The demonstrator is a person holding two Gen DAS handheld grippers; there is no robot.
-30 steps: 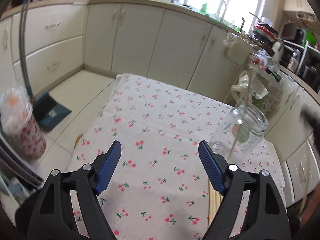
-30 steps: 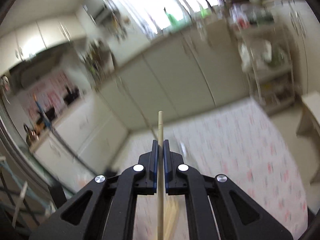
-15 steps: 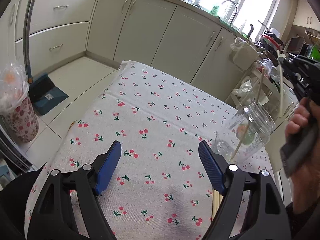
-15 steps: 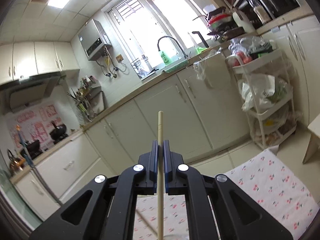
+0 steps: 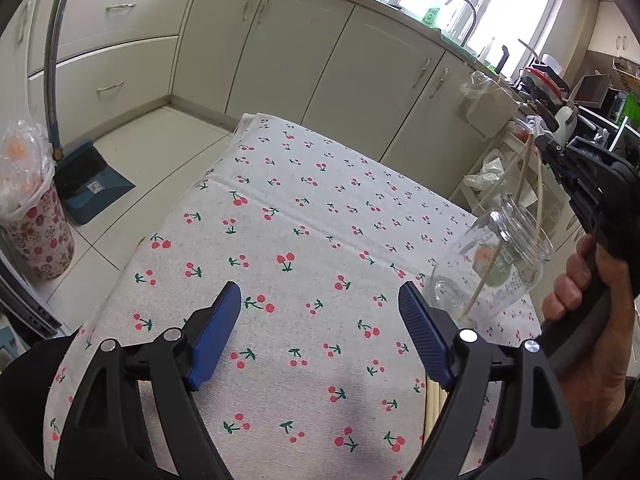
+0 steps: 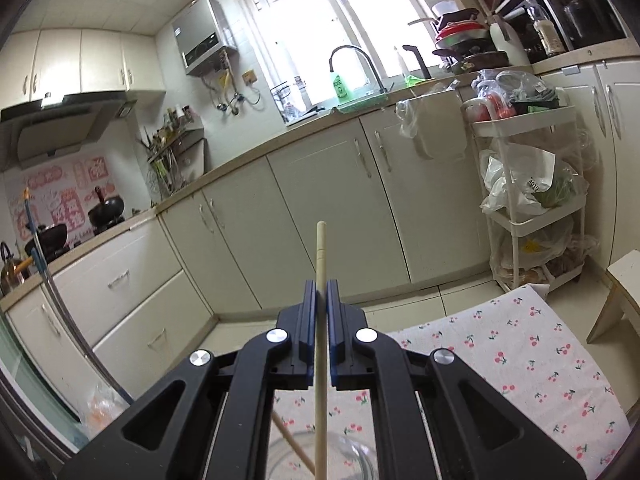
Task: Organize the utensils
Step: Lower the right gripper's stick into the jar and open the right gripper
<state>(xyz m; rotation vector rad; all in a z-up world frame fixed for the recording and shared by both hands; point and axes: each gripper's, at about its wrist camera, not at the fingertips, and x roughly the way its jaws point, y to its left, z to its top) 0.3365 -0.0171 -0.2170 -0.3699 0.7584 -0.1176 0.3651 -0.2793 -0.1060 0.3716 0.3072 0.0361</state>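
Kitchen cabinets are backing a cherry-print table (image 5: 280, 240). Right gripper (image 6: 321, 296) is pinching a chopstick (image 6: 320, 320) upright over the jar (image 5: 500, 264) near the table's right edge (one stick seemingly inside already); misaligned, it could tip the jar. Left gripper (image 5: 320, 332) is hovering wide open, empty.

clear glass jar (image 5: 505, 256) upright on cherry-print tablecloth (image 5: 304, 248), one chopstick (image 5: 496, 254) leaning inside; another chopstick (image 6: 320, 320) vertical above jar mouth; spare chopsticks (image 5: 434, 408) flat nearby.

I'm working in a home kitchen: cream cabinets (image 6: 320, 208), a sink tap (image 6: 356, 64) under the window (image 6: 340, 12), a range hood (image 6: 60, 120), woks (image 6: 106, 212).
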